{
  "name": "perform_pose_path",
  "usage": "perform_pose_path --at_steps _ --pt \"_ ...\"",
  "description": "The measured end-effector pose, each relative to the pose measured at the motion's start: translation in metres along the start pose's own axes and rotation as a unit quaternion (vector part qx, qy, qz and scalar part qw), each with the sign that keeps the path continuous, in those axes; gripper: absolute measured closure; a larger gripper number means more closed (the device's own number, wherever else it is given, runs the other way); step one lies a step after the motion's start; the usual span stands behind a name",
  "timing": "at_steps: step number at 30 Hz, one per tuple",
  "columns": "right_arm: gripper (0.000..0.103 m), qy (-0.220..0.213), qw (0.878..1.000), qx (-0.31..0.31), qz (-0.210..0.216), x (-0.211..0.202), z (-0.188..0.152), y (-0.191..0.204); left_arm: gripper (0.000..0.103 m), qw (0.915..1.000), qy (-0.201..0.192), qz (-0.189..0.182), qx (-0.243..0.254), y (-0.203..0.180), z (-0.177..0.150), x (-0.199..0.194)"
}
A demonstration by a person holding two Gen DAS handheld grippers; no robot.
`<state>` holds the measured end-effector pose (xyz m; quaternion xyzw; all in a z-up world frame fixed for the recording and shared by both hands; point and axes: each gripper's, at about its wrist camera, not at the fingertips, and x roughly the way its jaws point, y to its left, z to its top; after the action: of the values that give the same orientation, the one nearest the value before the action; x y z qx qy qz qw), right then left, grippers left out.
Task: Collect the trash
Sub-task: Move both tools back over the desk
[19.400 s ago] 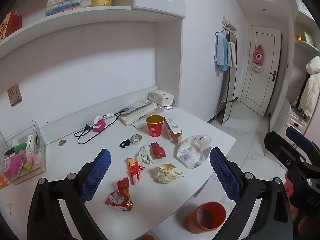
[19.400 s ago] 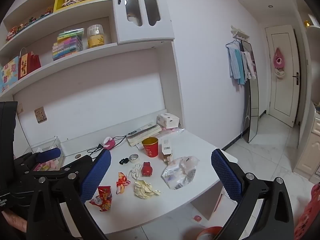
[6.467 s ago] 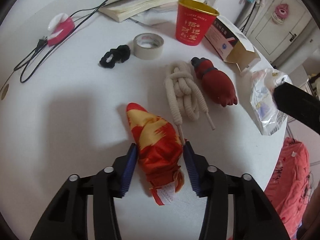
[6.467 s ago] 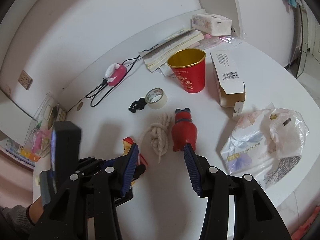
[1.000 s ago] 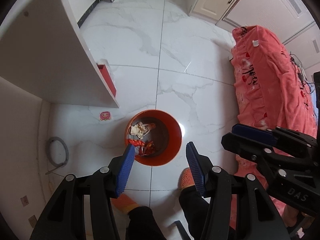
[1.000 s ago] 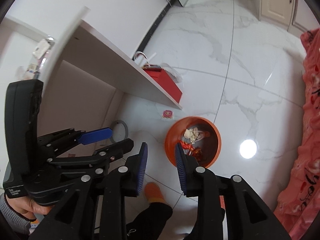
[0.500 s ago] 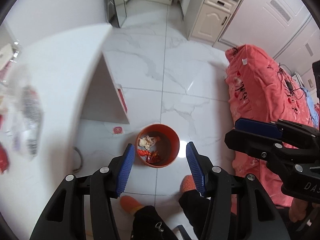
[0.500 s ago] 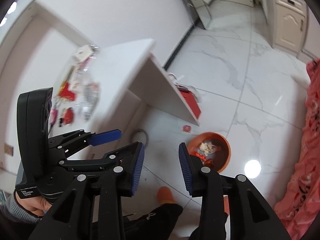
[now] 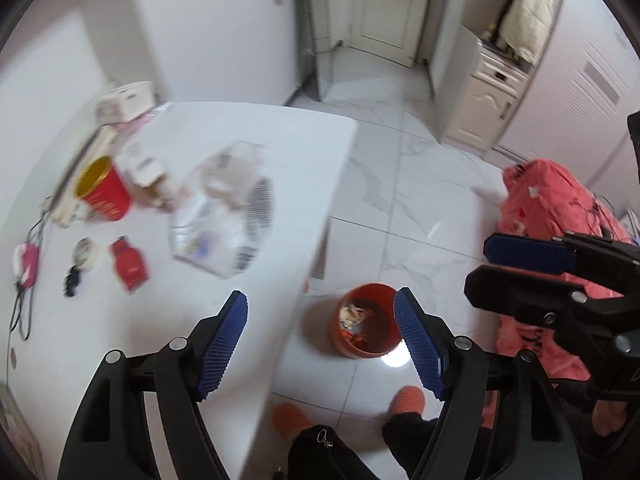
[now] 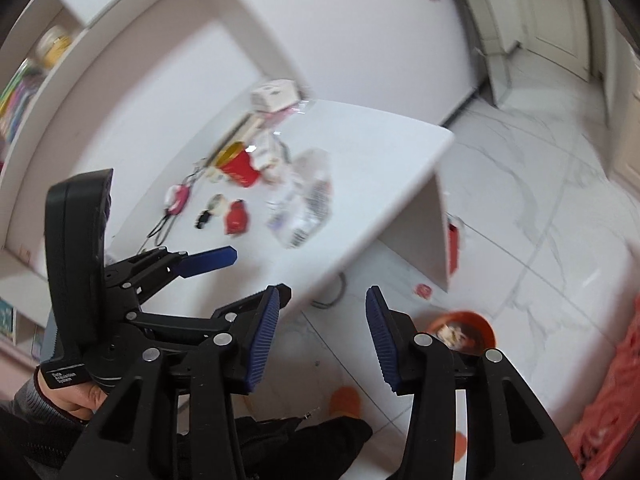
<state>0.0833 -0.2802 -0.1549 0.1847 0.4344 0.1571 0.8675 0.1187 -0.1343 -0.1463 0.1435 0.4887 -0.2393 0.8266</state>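
An orange bin [image 9: 366, 326] stands on the floor beside the white desk [image 9: 224, 312], with crumpled paper and red wrappers inside; in the right wrist view the orange bin [image 10: 464, 330] is partly behind a finger. My left gripper [image 9: 320, 304] hangs above the desk edge, jaws opening, nothing between them. My right gripper [image 10: 322, 300] also has its jaws opening and holds nothing. On the desk lie a clear plastic bag [image 9: 224, 220], a red cup [image 9: 105, 190], an open carton [image 9: 144, 172] and a red toy [image 9: 129, 264].
A tape roll [image 9: 86, 254], a black hair tie [image 9: 72, 280], a pink charger with cable [image 9: 26, 260] and a tissue box [image 9: 124, 100] sit further back on the desk. Orange slippers [image 9: 290, 420] stand on the tiled floor. A pink bed [image 9: 560, 216] is at right.
Both grippers have risen from over the bin and tilted up, so the desk top has come into view. Both pairs of jaws stand wider than before.
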Motion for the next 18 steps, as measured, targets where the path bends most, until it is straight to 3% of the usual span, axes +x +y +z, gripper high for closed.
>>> perform_pose_path --at_steps 6,14,18 --pt "0.057 0.013 0.999 -0.038 0.019 0.025 0.018 0.032 0.027 0.9987 -0.013 0.022 -0.043 0.039 -0.006 -0.020" --pt "0.057 0.036 0.997 -0.059 0.028 0.065 0.037 0.062 0.027 0.9932 -0.001 0.045 -0.107 0.102 -0.020 -0.026" --pt "0.046 0.042 0.997 -0.058 0.022 0.081 0.046 0.067 0.027 0.9906 0.008 0.042 -0.130 0.122 -0.024 -0.023"
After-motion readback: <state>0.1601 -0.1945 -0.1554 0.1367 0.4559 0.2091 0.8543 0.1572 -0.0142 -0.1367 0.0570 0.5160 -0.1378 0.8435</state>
